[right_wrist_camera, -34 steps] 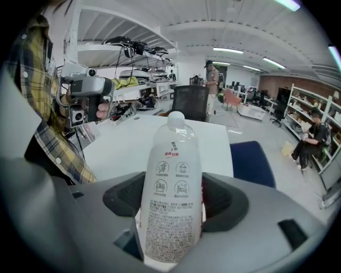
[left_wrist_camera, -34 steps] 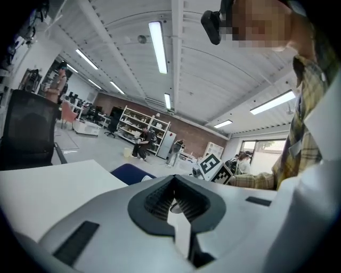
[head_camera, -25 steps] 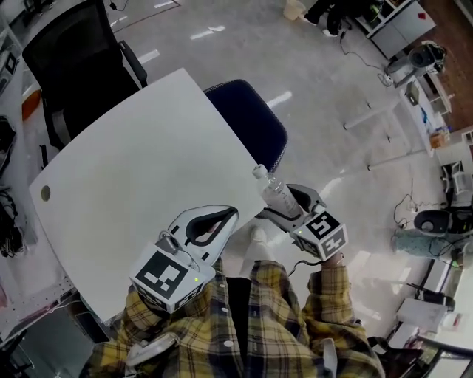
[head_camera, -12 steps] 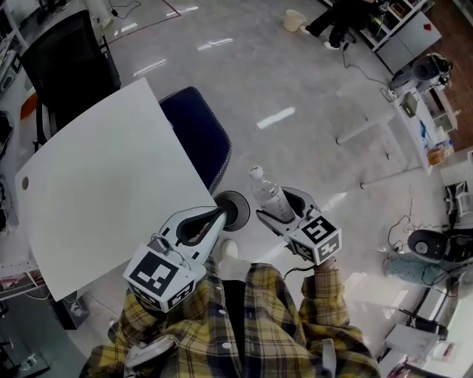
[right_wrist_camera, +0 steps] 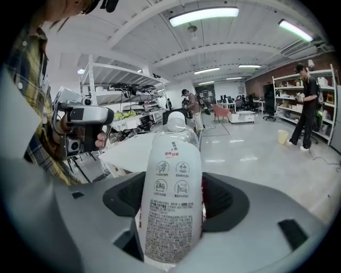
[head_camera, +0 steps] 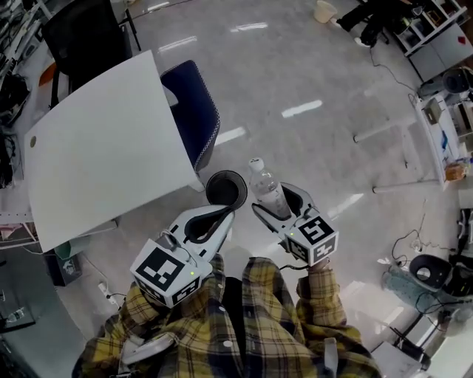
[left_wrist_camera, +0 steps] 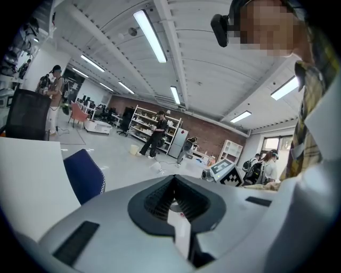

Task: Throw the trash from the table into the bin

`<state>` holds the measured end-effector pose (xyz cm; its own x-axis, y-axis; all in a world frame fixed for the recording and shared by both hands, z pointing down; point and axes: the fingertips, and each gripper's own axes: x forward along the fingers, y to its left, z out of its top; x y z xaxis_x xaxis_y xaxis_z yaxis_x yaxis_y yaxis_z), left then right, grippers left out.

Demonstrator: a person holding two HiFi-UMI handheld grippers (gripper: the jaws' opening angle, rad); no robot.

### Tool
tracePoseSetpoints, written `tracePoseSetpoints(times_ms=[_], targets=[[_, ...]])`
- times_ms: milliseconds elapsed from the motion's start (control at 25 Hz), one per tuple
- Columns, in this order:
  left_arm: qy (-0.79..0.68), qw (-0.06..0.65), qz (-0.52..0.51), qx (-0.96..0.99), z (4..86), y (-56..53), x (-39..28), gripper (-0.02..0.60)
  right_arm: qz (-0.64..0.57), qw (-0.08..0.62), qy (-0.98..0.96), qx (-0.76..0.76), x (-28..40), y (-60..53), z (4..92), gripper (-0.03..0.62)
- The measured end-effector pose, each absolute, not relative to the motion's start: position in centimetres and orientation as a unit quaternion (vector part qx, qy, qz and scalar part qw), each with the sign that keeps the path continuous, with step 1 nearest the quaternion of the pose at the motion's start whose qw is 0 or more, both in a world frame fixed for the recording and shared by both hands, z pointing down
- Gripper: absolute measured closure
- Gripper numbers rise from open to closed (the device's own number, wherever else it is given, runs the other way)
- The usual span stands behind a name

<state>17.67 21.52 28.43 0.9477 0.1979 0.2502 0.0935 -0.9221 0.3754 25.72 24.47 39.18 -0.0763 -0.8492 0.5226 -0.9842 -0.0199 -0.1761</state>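
Note:
My right gripper (head_camera: 276, 207) is shut on a clear plastic bottle (head_camera: 267, 192) with a white cap, which stands up out of its jaws to the right of the bin. The bottle's printed label (right_wrist_camera: 171, 197) fills the right gripper view. A round black bin (head_camera: 225, 188) stands on the floor by the white table's (head_camera: 96, 155) corner. My left gripper (head_camera: 226, 217) has its tips together at the bin's near rim. In the left gripper view a small white scrap (left_wrist_camera: 180, 226) sits pinched between the jaws of the left gripper (left_wrist_camera: 175, 179).
A blue chair (head_camera: 194, 111) is tucked at the table's right edge, and a black office chair (head_camera: 81, 33) stands behind the table. Glossy open floor spreads to the right. People, shelves and a small cup (head_camera: 324, 10) are far off.
The view has swung from the table to the floor. The black bin has come into sight, and both grippers, still holding their loads, are now beside it.

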Motion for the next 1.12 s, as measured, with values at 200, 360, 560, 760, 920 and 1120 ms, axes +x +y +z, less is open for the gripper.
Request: tracePoseSetpoints(times_ms=[200,360,560,760,920,1120], targets=[[0.041,0.192,0.137,0.971,28.4,21.2,18.6,0.574,0.256,0.103,-0.691,0.669,25.6,23.5,39.2,0.289],[0.035,0.204,0.143,0.968,29.4,21.2,18.8,0.574,0.27,0.094,-0.684,0.671,25.8,23.4,40.5,0.289],[0.047,0.209,0.173,0.961,32.2,21.2,18.4,0.574,0.295,0.094,-0.672,0.673,25.5,23.0,42.9,0.289],[0.053,0.217,0.185,0.957,35.4,19.9,18.2,0.574,0.32,0.107,-0.667,0.664,25.0,21.9,47.7,0.289],[0.049,0.228,0.198,0.952,40.1,18.3,17.4,0.574,0.342,0.109,-0.66,0.66,24.4,20.4,53.4,0.289],[0.063,0.243,0.226,0.941,48.5,18.4,16.7,0.574,0.373,0.116,-0.65,0.652,23.9,18.7,62.5,0.289]])
